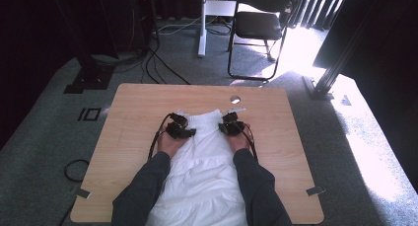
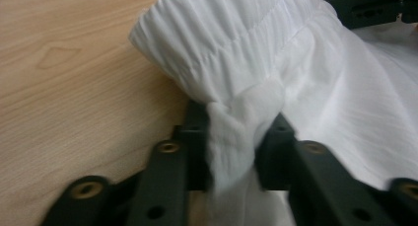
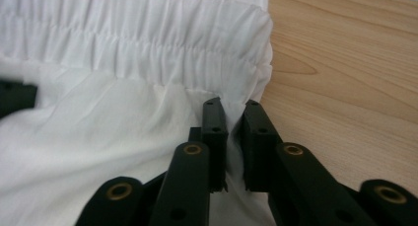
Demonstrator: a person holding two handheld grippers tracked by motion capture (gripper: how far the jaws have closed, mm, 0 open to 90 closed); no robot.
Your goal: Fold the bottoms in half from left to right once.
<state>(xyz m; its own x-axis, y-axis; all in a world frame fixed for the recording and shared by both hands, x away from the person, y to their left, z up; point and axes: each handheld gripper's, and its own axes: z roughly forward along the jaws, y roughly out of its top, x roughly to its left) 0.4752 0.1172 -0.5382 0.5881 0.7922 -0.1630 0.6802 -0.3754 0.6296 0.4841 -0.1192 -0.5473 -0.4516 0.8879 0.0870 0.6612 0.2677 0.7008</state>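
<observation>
Two hand-held grippers (image 1: pixel 180 132) (image 1: pixel 231 126) on white garment (image 1: pixel 207 157)

From where I stand, nothing readable turns up: no lettering, label, brand or number on the white garment (image 1: pixel 204 157), nor on the wooden table (image 1: pixel 133 132) around it. A small tag (image 1: pixel 235 109) at the garment's far edge may carry print, but it is too small to tell.
</observation>
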